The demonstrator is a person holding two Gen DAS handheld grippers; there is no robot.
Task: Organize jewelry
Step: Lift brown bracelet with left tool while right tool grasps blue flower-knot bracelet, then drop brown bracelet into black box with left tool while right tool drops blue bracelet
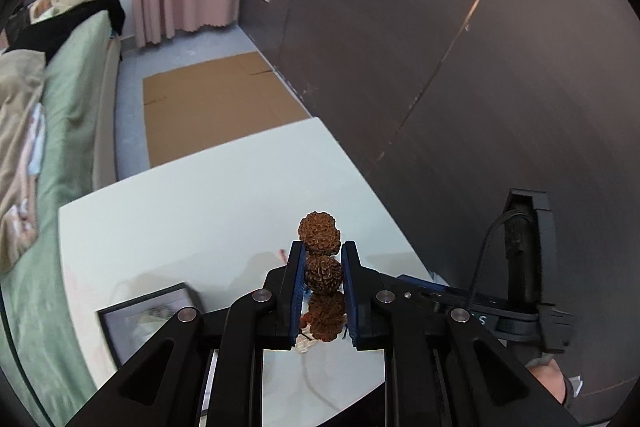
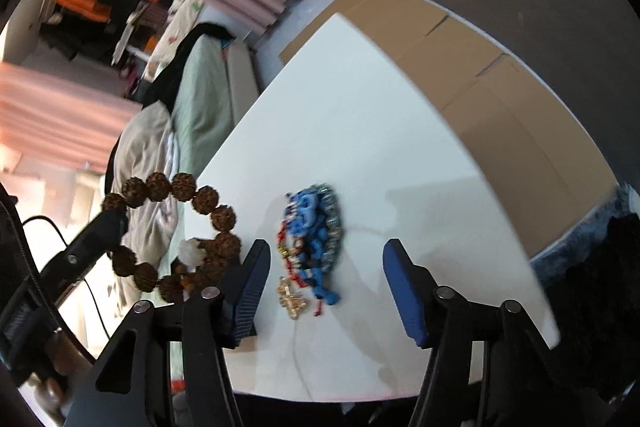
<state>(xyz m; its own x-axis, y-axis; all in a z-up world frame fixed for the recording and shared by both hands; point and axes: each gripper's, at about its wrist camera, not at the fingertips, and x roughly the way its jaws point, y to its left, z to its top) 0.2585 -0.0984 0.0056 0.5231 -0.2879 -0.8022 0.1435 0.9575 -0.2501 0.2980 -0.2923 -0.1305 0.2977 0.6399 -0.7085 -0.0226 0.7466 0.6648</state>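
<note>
My left gripper (image 1: pixel 322 269) is shut on a bracelet of big brown wrinkled beads (image 1: pixel 323 275) and holds it above the white table (image 1: pixel 192 211). In the right wrist view the same bracelet (image 2: pixel 208 203) hangs as a ring from the left gripper (image 2: pixel 114 221), off the table's left edge, with a white piece on it. My right gripper (image 2: pixel 326 257) is open above a pile of jewelry (image 2: pixel 314 247) on the table: blue and silver beads, red thread and a gold pendant (image 2: pixel 292 301).
A dark framed tray (image 1: pixel 148 311) lies on the table at the lower left of the left wrist view. A bed with green bedding (image 1: pixel 76 99), flat cardboard (image 1: pixel 216 99) on the floor and a dark wall (image 1: pixel 440 47) surround the table.
</note>
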